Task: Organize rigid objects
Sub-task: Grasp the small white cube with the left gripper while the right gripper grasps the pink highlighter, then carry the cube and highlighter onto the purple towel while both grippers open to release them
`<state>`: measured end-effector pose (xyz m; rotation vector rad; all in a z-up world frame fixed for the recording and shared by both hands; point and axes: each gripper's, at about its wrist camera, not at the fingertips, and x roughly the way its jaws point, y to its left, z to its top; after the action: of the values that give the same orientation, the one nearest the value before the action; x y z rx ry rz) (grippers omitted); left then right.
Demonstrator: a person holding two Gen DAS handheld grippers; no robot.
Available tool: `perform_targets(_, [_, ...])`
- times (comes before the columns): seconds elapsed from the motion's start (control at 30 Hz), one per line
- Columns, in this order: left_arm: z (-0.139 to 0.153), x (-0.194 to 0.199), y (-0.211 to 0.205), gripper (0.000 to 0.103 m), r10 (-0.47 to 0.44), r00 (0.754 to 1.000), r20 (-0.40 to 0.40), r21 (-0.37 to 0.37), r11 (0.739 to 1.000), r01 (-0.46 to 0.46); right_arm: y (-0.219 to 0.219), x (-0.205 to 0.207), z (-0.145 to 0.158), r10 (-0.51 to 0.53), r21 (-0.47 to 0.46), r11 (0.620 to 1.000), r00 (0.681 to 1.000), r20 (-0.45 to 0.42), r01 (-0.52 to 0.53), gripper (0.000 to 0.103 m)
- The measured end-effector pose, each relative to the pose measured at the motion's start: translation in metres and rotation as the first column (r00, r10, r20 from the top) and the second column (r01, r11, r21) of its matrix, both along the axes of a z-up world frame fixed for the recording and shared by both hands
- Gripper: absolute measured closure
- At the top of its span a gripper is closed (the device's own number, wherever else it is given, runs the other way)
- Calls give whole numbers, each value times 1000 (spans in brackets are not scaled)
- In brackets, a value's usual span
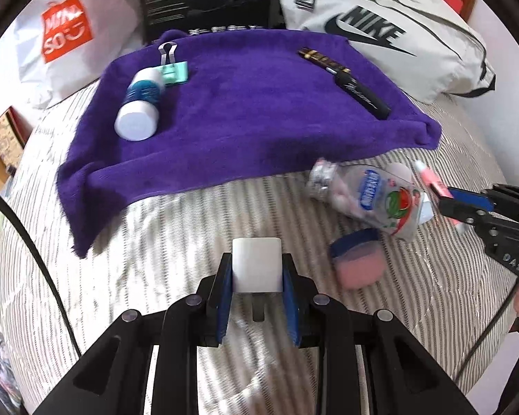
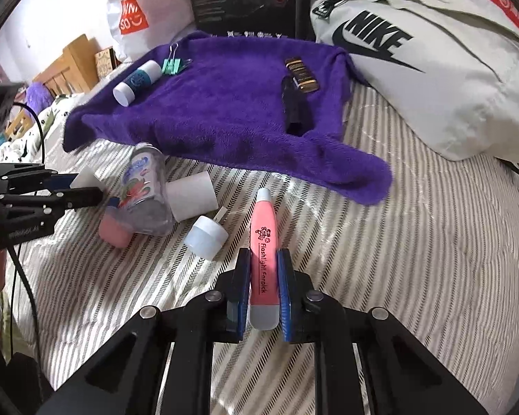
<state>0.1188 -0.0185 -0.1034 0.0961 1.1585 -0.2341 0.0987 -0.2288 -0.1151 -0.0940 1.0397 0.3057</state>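
Left wrist view: left hand-held gripper (image 1: 257,275) pinches a white block (image 1: 257,264) above the bed (image 1: 155,242), near the purple towel's (image 1: 242,114) front edge.
Right wrist view: right hand-held gripper (image 2: 263,269) pinches a pink earpick (image 2: 264,259) over the bed.

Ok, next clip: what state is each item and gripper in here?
left gripper: shut on white plug adapter
right gripper: shut on pink earpick
clear bottle: lying on bedspread
white-blue tube: lying on purple towel
green binder clip: on towel
black marker: capped, lying on towel
small white jar: tipped on its side
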Motion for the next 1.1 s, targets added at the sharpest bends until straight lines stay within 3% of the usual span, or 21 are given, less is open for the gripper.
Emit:
perform_targets(0.27, [15, -3, 30, 78, 61, 998, 18, -44, 997, -60, -5, -11, 24, 13, 38, 999, 999, 33, -14, 88])
perform_targets(0.47, [34, 1, 39, 78, 81, 995, 65, -37, 996, -79, -2, -3, 39, 23, 48, 999, 998, 56, -26, 88])
perform_targets(0.87, [57, 39, 45, 78, 74, 991, 109, -42, 997, -70, 12, 45, 59, 40, 60, 997, 995, 94, -45, 88])
perform_targets(1.1, [51, 69, 60, 78, 108, 989, 98, -38, 994, -105, 16, 83, 58, 37, 46, 998, 995, 89, -41, 88])
